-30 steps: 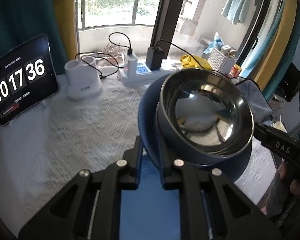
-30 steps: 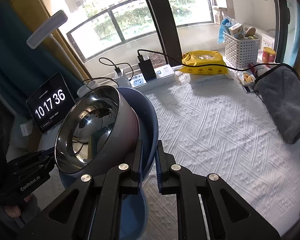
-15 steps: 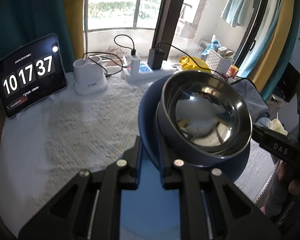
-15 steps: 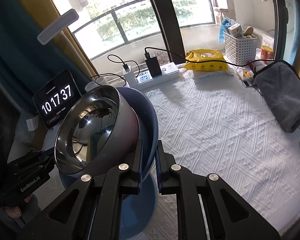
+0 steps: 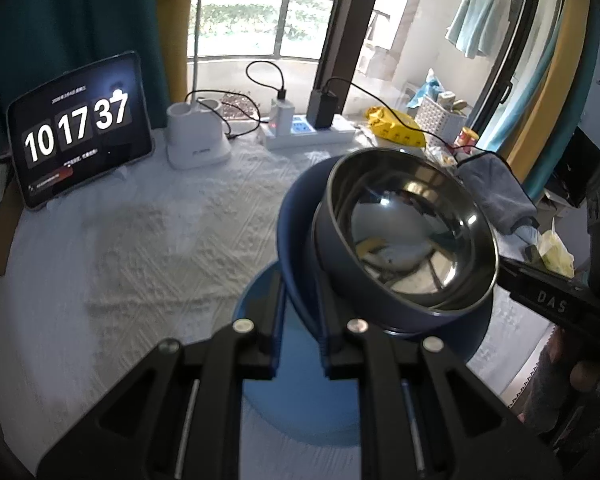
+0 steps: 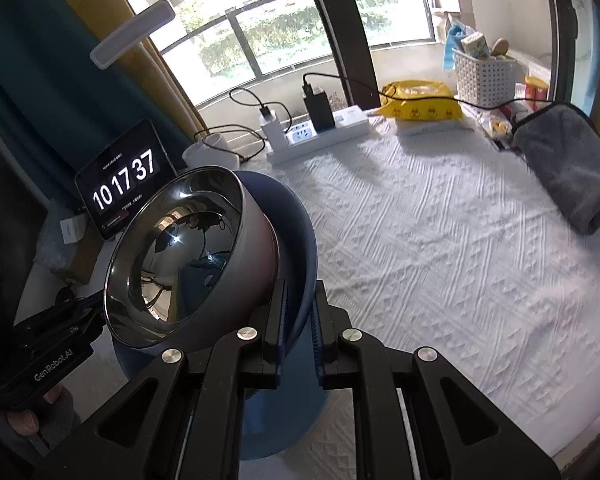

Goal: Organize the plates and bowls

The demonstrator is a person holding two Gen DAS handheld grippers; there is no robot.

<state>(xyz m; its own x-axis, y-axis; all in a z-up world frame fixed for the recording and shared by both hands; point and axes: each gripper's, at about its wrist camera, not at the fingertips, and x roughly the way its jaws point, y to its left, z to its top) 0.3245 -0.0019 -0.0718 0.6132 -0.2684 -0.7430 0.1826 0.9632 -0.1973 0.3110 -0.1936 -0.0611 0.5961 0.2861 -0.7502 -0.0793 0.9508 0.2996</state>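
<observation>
A shiny steel bowl (image 5: 408,236) (image 6: 180,256) sits tilted inside a dark blue plate (image 5: 296,232) (image 6: 296,232), held above the white-clothed table. My left gripper (image 5: 300,292) is shut on the plate's rim on one side. My right gripper (image 6: 299,304) is shut on the rim on the opposite side. A lighter blue dish (image 5: 300,392) (image 6: 276,424) shows under the stack, below the fingers; I cannot tell whether it rests on the table or hangs with the stack. Each view catches the other gripper's body and a hand at its edge.
A tablet clock (image 5: 80,132), white lamp base (image 5: 196,140) and power strip (image 5: 312,132) with cables line the window side. A yellow pack (image 6: 420,106), white basket (image 6: 484,76) and grey towel (image 6: 568,160) stand at the right. The tablecloth (image 6: 440,240) spreads between.
Both grippers have drawn back from the window with the stack still gripped. The tablet, lamp base and power strip now look farther off and more of the table shows.
</observation>
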